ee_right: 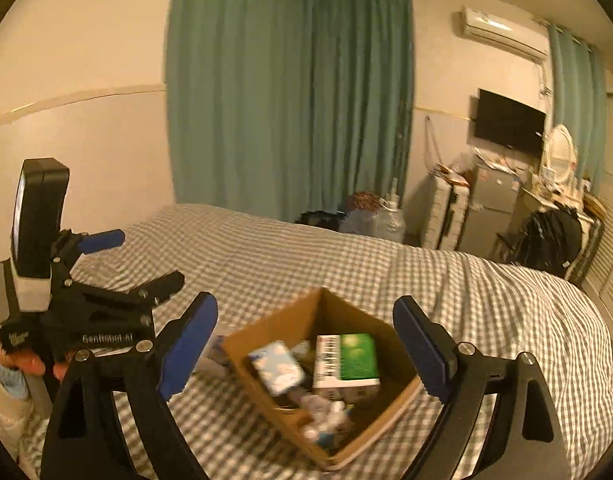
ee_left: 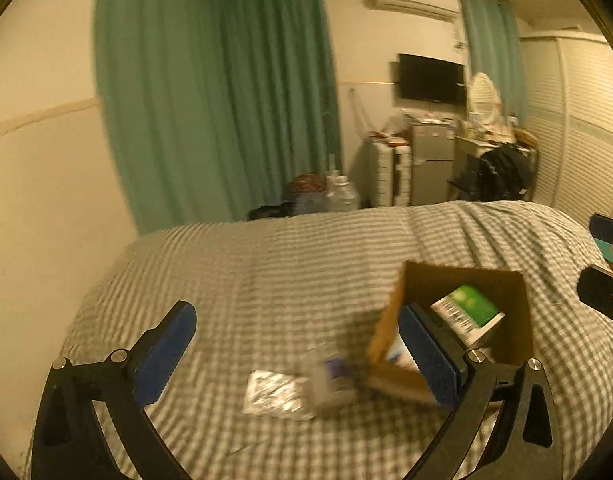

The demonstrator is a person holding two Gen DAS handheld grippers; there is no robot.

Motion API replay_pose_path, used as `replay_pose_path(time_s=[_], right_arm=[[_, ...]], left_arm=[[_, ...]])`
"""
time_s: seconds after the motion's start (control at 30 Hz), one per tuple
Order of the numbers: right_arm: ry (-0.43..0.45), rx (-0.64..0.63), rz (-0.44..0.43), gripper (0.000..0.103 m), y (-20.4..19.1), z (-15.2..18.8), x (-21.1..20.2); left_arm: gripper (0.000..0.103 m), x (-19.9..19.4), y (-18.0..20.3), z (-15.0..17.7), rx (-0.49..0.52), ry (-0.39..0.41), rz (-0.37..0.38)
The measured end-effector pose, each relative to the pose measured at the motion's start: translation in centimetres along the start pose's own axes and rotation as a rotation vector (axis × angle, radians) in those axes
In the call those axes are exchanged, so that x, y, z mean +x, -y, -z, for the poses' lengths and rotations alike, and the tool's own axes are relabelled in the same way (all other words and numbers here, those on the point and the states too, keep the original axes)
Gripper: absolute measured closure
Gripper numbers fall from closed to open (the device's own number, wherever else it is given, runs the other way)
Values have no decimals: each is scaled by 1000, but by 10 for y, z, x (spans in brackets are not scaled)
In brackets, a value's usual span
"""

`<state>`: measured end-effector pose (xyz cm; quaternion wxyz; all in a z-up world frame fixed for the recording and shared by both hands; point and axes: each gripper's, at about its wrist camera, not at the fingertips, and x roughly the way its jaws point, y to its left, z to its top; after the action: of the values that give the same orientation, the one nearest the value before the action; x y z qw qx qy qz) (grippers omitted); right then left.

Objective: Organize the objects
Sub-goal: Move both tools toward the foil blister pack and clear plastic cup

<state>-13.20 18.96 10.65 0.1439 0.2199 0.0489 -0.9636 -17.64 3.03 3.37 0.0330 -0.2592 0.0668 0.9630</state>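
One left gripper [ee_right: 142, 264] body reads roughly "GenRobot.AI".

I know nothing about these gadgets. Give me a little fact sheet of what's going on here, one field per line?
Place: bed with a checked cover
Container: open cardboard box on the bed
Inside the box: green-and-white carton, blue-and-white pack, smaller blurred items
Outside the box: silvery packet and a blurred clear item beside it
Left gripper: open, empty, above the loose items
Right gripper: open, empty, over the box
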Motion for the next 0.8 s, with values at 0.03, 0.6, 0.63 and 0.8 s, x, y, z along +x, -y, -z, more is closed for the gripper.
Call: replay_pose_path(time_s=[0.03, 0.6, 0.63, 0.8], right_arm=[[3, -16, -11, 12, -12, -1, -2], [-268, -42, -121, 12, -153, 64, 165], [-286, -47, -107, 12, -157, 68, 185], [-351, -87, -60, 12, -169, 91, 245]], left_arm=[[0, -1, -12, 7, -14, -12, -15], [0, 81, -116, 123, -196, -247, -294], [0, 87, -118, 126, -198, -257, -297], [0, 112, -114, 140, -167, -310, -279]])
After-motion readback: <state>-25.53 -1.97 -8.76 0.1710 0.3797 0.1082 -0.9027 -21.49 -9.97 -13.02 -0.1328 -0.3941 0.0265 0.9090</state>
